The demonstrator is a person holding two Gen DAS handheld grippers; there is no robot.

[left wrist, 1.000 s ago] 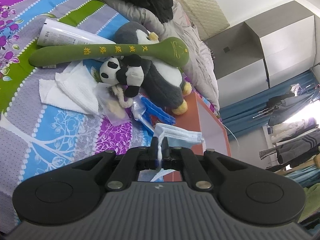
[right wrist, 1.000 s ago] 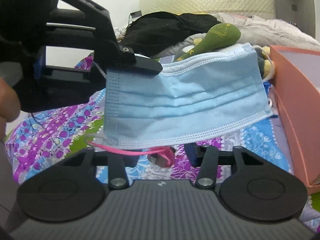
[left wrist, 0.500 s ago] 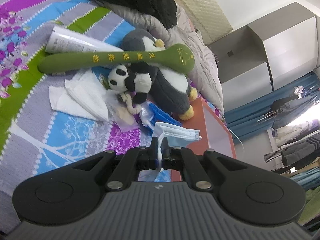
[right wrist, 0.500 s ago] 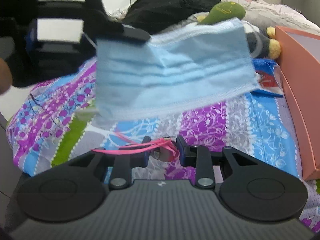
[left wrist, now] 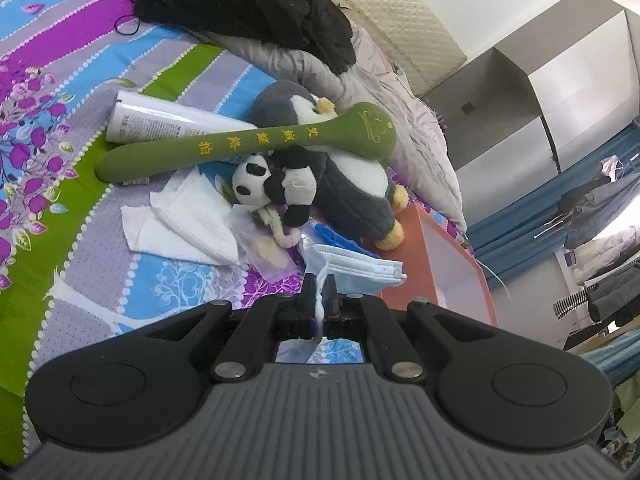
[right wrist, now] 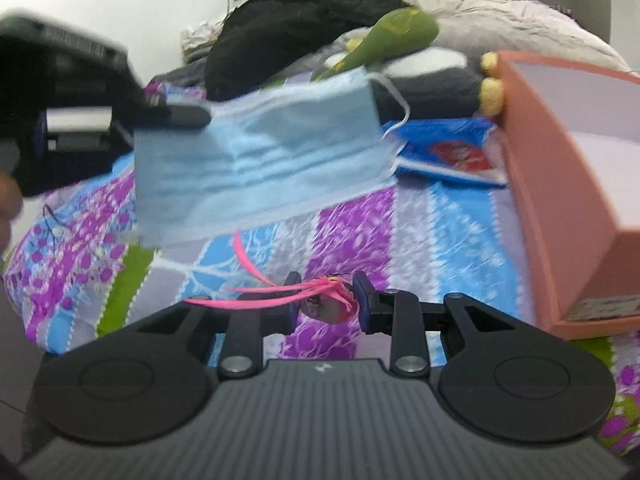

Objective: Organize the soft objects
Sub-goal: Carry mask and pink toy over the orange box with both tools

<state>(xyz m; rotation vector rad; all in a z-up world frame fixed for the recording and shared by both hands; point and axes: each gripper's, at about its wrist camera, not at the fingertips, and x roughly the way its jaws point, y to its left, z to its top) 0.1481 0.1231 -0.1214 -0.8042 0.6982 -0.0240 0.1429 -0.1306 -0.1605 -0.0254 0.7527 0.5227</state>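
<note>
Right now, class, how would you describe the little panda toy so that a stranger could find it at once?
Find the orange box on the bed. Beside it lies a big grey penguin under a long green stick. The panda rests against the penguin's front: smaller, black and white.

Bed layout, left wrist view

Massage stick (left wrist: pixel 248 146) lies across penguin plush (left wrist: pixel 344 188) and tube (left wrist: pixel 160 124); panda plush (left wrist: pixel 272 190) just in front of penguin, tissues (left wrist: pixel 184 220) to its left. Box (left wrist: pixel 448 264) at right, touching penguin's feet. Clothes pile (left wrist: pixel 248 4) behind. Mask (left wrist: pixel 356 266) hangs ahead of left gripper (left wrist: pixel 319 300), above bedsheet (left wrist: pixel 80 80).
</note>
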